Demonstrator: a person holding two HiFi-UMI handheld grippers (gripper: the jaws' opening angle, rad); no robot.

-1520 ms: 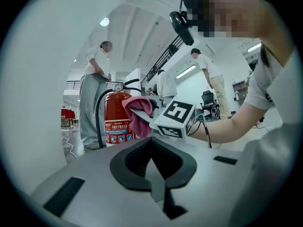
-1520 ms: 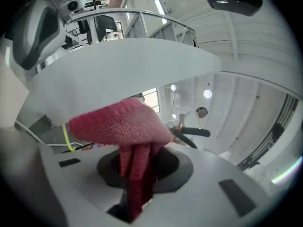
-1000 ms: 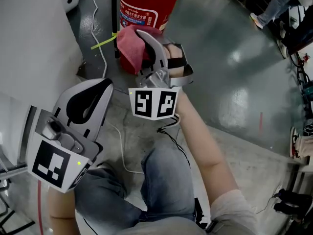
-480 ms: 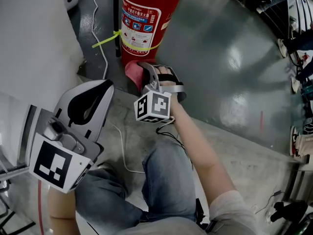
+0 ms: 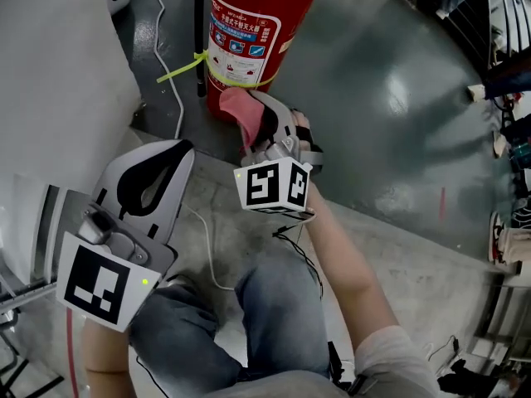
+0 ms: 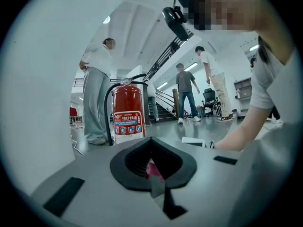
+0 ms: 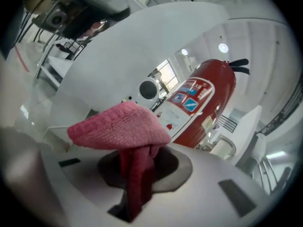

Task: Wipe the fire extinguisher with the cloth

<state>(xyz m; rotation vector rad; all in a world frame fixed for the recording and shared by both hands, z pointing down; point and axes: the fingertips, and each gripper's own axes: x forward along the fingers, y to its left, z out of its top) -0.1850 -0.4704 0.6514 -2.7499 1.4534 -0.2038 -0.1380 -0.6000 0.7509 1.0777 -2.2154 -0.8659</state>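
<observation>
The red fire extinguisher [image 5: 257, 31] stands on the floor at the top of the head view, white label facing me. A pink cloth [image 5: 241, 110] is pressed against its lower body, below the label, and my right gripper [image 5: 264, 127] is shut on it. In the right gripper view the cloth [image 7: 118, 126] bulges out of the right gripper [image 7: 142, 162], with the extinguisher [image 7: 203, 103] just behind. My left gripper [image 5: 162, 156] hangs back at lower left, shut and empty. Its own view shows the left gripper [image 6: 152, 141] pointing at the extinguisher [image 6: 128, 115] from a distance.
A white wall panel [image 5: 58, 73] rises at the left. A black hose [image 5: 199, 31], a yellow-green tie [image 5: 187, 66] and a white cable [image 5: 166, 56] lie beside the extinguisher. My jeans-clad knee [image 5: 278, 305] is below. People [image 6: 97, 98] stand beyond, on the glossy grey floor [image 5: 398, 98].
The right gripper has carried the cloth down the extinguisher, from beside the label to its lower body near the base. The left gripper has hardly moved.
</observation>
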